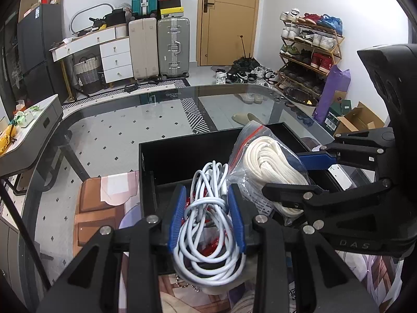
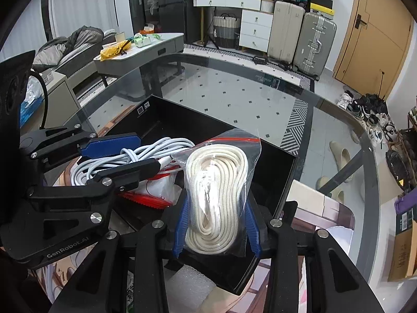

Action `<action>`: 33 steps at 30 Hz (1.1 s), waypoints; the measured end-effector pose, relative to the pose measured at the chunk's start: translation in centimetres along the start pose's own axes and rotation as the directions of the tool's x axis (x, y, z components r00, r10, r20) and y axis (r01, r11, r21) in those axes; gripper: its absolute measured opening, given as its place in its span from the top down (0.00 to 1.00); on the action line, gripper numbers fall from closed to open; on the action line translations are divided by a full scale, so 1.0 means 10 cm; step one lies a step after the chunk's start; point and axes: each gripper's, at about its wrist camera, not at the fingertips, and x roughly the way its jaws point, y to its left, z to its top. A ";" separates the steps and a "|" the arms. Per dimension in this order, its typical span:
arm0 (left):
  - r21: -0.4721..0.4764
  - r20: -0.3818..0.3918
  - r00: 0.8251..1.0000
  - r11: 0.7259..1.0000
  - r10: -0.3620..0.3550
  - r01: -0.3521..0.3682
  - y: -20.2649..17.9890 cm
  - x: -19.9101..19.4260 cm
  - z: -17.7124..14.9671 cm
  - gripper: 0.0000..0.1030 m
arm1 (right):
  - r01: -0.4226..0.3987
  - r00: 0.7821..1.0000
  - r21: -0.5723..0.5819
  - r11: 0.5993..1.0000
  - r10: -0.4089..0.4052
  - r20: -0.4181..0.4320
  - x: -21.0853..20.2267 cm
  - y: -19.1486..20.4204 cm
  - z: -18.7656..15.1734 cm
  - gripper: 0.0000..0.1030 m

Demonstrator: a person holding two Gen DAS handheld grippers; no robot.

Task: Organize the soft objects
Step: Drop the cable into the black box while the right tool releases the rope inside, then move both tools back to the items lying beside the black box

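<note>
Left tongs: clamped on the cable, blue pads pressing the white bundle from both sides, held over the near edge of the box.
Right tongs: clamped on the bag, a clear zip bag with a red seal, packed with coiled cream rope; it stands upright between the pads above the box.
Box: black, open-topped, sitting on the glass bench; a red-and-white packet lies inside, under the cable.
Cable handling: light, limp, loosely looped. Free loops sag below the pads and could snag the box wall. Best gripped across the middle of the bundle, where the strands cross, as it is now.
Bag handling: light and squashy, but the plastic film looks slick. Grip through the film onto the rope's thick lower coil, not the empty top near the seal, which would likely slide or crumple.
Risk: both loads hang close together, just beside each other, so loops may catch on the bag.
</note>
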 end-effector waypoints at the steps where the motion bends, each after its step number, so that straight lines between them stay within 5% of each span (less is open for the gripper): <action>1: 0.001 -0.001 1.000 1.000 0.003 -0.003 -0.01 0.00 0.00 0.69 | 0.000 1.000 -0.002 1.000 0.000 0.008 -0.01 0.00 0.00 0.57; 6: 0.013 0.002 1.000 1.000 -0.001 0.001 -0.06 -0.10 -0.02 0.66 | 0.036 0.994 0.001 0.999 -0.035 0.108 -0.26 -0.03 -0.01 0.52; 9: 0.006 0.017 1.000 1.000 -0.009 0.009 -0.05 -0.20 -0.04 0.47 | 0.064 0.988 0.012 0.998 -0.065 0.142 -0.40 -0.04 -0.04 0.41; 12: 0.001 0.047 0.999 1.000 -0.014 0.014 -0.05 -0.32 -0.05 0.41 | 0.074 0.979 0.034 0.997 -0.079 0.186 -0.56 -0.06 -0.11 0.26; 17: -0.013 0.088 0.996 1.000 0.006 -0.005 -0.02 -0.50 -0.11 0.16 | 0.080 0.961 0.084 0.993 -0.099 0.258 -0.84 -0.06 -0.28 0.01; 22: -0.063 0.099 0.995 0.998 -0.022 0.028 0.07 -0.64 -0.17 0.00 | 0.052 0.947 0.136 0.989 -0.092 0.308 -1.08 -0.06 -0.49 0.01; 33: -0.122 0.134 0.991 0.993 0.023 -0.006 0.17 -0.83 -0.39 0.00 | 0.016 0.940 0.192 0.981 -0.081 0.331 -1.20 -0.03 -0.84 0.01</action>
